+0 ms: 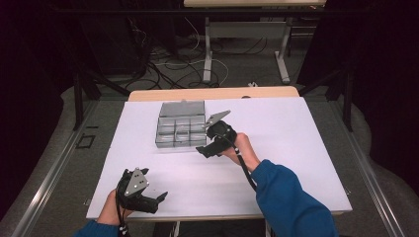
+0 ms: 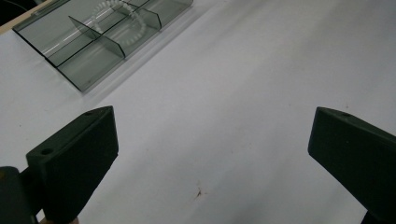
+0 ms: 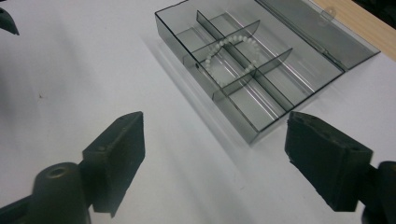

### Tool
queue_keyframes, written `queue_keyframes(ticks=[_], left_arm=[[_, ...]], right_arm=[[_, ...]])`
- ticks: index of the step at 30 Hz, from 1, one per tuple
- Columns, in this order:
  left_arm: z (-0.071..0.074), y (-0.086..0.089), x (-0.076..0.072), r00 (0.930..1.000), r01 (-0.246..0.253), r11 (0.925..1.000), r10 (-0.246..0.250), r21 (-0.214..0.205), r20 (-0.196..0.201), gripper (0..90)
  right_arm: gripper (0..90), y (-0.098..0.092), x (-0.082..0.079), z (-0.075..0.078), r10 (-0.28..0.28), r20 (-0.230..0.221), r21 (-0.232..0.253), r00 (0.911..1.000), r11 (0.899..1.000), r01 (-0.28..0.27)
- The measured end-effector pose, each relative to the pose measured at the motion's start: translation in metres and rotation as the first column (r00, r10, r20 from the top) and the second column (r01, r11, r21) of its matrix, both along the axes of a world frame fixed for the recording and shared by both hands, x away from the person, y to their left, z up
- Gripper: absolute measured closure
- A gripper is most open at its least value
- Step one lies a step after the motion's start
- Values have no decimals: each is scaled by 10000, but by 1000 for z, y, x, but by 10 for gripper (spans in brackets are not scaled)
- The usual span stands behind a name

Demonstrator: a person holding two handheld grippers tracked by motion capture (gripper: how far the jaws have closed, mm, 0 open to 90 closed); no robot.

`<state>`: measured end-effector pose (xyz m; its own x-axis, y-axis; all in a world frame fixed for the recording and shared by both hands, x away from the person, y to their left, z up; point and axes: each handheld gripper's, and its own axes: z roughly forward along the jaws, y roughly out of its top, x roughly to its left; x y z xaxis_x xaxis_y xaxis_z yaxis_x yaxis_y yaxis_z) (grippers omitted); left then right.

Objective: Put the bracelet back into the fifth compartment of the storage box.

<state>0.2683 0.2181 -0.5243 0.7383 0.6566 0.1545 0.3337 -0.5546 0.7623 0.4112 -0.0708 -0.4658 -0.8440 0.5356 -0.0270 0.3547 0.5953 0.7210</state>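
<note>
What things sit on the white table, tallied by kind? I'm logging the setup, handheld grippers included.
Clear smoky-grey plastic compartment box, lid open: 1
White bead bracelet, draped over the box's dividers: 1
Black two-jaw grippers, left gripper and right gripper, both open and empty: 2
Total: 4

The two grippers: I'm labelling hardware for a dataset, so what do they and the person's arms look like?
Both the left gripper and the right gripper are black, each with two blocky black jaws and a grey three-cornered plate on top. A black cable trails from each along the forearm. The person wears blue sleeves.
</note>
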Motion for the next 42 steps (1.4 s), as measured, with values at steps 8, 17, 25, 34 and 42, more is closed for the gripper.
queue_keyframes(ticks=[8,17,25,34,42], left_arm=[[0,-1,0,10000,-25,10000,25,-33,-3,13],[0,-1,0,10000,37,10000,-37,14,16,13],[0,0,-1,10000,22,10000,-22,-20,15,13],[0,0,-1,10000,-31,10000,31,-43,23,13],[0,0,0,10000,-4,10000,4,-55,18,13]], right_arm=[[125,-27,-8,-7,-215,-203,250,9996,9994,221],[0,-57,-26,-16,-356,-294,418,9989,9984,368],[0,-75,-44,-16,-406,65,429,9992,9983,402],[0,-103,-66,-12,-702,419,609,9966,9958,676],[0,-129,-83,-18,-887,406,536,9952,9948,864]])
